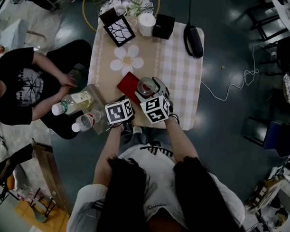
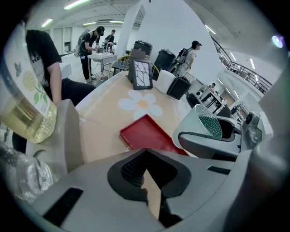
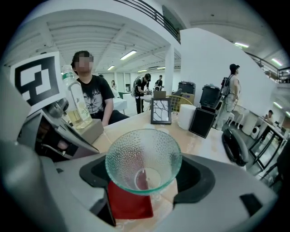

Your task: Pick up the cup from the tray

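A clear dimpled glass cup [image 3: 143, 161] sits between the jaws of my right gripper [image 3: 144, 171], which is shut on it, its mouth facing the camera. In the head view the cup [image 1: 147, 86] is at the right edge of the red tray [image 1: 129, 86], near the table's front. The left gripper view shows the cup [image 2: 206, 121] tilted in the right gripper's jaws, beside the tray [image 2: 146, 134]. I cannot tell whether the cup's base touches anything. My left gripper [image 2: 145, 168] is shut with nothing in it and hangs at the table's front edge [image 1: 123, 101], left of the right one.
Two bottles [image 1: 75, 102] lie at the table's front left corner, beside a seated person [image 1: 22, 85]. At the back stand a framed picture [image 1: 118, 30], a white roll [image 1: 147, 24] and a black box [image 1: 163, 26]. A black handset [image 1: 193, 39] lies back right, a flower mat [image 1: 127, 59] mid-table.
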The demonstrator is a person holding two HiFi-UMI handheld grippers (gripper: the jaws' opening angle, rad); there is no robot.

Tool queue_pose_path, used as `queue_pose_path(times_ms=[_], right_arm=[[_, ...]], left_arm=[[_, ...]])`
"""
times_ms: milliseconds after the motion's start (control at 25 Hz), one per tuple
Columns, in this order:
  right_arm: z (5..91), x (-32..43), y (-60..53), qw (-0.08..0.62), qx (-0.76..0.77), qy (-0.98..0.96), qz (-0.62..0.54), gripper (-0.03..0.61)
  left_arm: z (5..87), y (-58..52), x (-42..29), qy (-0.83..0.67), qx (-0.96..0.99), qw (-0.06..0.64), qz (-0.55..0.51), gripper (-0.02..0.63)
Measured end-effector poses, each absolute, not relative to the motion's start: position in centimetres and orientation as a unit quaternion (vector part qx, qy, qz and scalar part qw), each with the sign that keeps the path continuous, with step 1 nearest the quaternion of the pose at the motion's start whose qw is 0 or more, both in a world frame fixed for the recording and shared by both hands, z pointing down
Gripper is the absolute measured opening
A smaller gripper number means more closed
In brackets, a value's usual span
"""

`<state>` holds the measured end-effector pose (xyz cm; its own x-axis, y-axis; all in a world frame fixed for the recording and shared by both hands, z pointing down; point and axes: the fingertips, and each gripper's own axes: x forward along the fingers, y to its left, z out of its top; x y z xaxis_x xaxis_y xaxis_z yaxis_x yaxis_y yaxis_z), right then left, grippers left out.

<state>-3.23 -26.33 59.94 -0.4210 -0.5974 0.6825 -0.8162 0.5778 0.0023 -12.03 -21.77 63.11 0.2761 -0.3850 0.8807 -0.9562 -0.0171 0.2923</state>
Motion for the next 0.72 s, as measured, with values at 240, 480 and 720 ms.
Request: queue_pose_path(times_ms=[240, 480, 720], right_arm=[[59.7, 1.4, -26.3, 0.312, 0.473, -0.801, 0.193, 0.402], [59.8, 5.7, -25.7, 0.305, 0.513, -0.775, 0.209, 0.402], [60.6, 8.9, -24.2, 0.305, 0.536, -0.754, 0.226, 0.402]], left_arm=[[62.2, -22.9, -9.0, -0.499, 0.674, 0.448, 0.31, 0.005], [61.6, -23.8, -5.8, -0.473, 0.702, 0.428, 0.316, 0.005], [61.6, -23.7, -4.2, -0.456, 0.713, 0.413, 0.336, 0.005]])
